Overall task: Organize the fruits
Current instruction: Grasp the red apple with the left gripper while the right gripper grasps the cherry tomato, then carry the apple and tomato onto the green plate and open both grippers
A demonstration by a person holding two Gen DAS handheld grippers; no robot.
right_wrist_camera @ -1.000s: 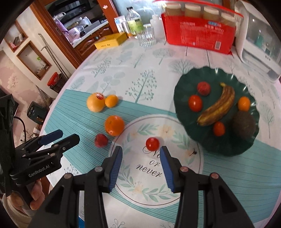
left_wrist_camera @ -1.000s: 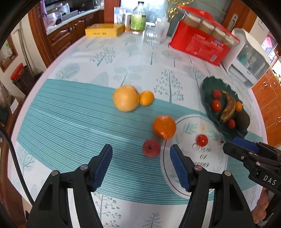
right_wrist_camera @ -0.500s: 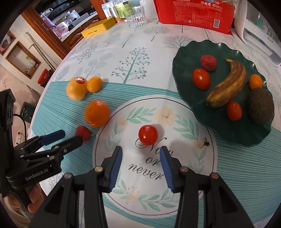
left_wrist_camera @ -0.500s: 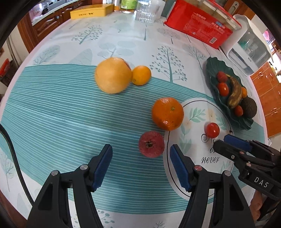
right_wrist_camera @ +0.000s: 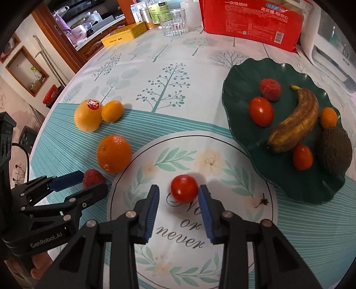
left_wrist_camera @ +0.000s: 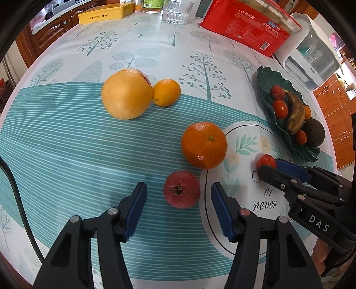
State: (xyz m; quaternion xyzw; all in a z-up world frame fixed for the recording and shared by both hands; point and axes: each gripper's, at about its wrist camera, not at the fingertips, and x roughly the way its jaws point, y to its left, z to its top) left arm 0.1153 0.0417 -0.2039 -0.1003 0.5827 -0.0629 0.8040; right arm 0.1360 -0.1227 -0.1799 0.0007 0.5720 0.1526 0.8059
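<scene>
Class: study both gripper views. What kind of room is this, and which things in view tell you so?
Most likely a home kitchen or dining area: a table with a printed tablecloth, wooden cabinets along the wall, and a drinking glass beside bottles at the table's far edge.

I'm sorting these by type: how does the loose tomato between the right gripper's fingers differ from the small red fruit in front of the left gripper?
The tomato is smooth and glossy; the red fruit is matte and bumpy with a dark, dried calyx. The tomato sits on the tablecloth's white medallion, the red fruit on the teal stripes beside the big orange. Both are small, red, and framed by an open gripper, right gripper and left gripper.
</scene>
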